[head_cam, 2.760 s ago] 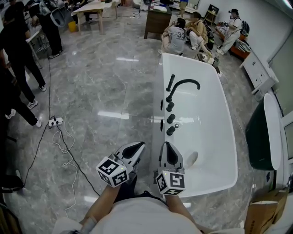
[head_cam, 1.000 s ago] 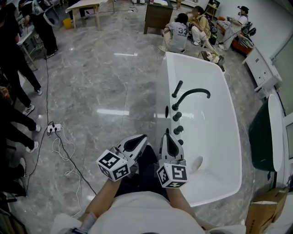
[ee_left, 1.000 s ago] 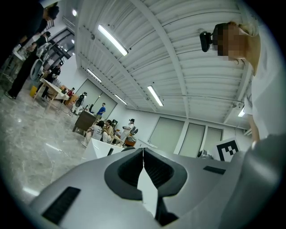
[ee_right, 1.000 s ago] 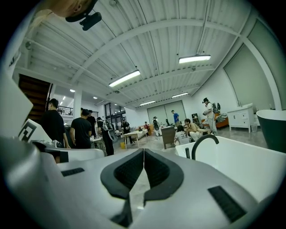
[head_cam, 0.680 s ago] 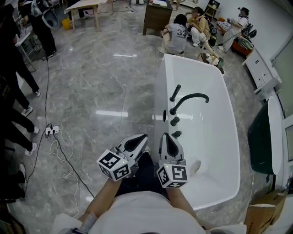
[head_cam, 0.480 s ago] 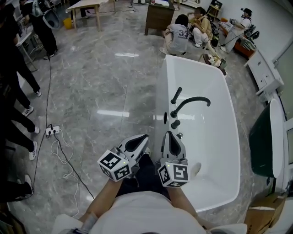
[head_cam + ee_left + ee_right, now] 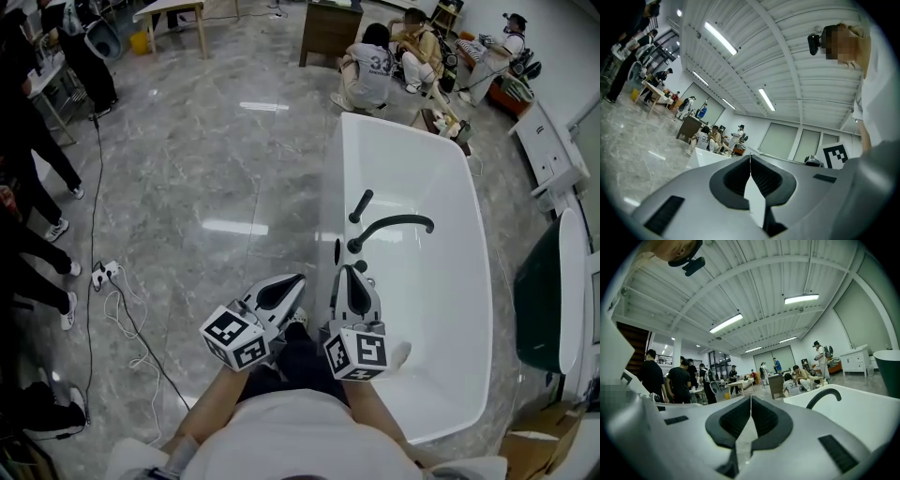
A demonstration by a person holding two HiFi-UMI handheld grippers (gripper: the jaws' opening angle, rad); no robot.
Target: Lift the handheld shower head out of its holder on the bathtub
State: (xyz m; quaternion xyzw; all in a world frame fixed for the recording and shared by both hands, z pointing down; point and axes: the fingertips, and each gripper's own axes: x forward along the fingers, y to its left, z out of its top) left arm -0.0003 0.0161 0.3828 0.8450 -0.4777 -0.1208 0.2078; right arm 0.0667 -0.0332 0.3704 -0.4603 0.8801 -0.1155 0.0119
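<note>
The black handheld shower head [image 7: 361, 204] stands in its holder on the near-left rim of the white bathtub [image 7: 334, 169], next to the curved black spout [image 7: 398, 223]. My right gripper [image 7: 349, 270] is shut and empty, its tip just short of the fittings over the tub's rim. My left gripper [image 7: 298, 278] is also shut and empty, beside it over the floor. In the right gripper view the shut gripper [image 7: 750, 398] points past the spout [image 7: 825, 394]. The left gripper view shows its shut gripper [image 7: 750, 157] and the tub's end [image 7: 710, 157].
People sit on the floor [image 7: 384, 56] beyond the tub's far end. Others stand at the left [image 7: 28, 141]. A power strip and cable [image 7: 103, 274] lie on the marble floor. A dark green tub [image 7: 539, 291] and a white cabinet [image 7: 553, 150] stand to the right.
Both grippers have moved forward along the tub's side. The shower head and spout now lie closer to the right gripper's tip, which covers the nearer knobs. Both stay shut.
</note>
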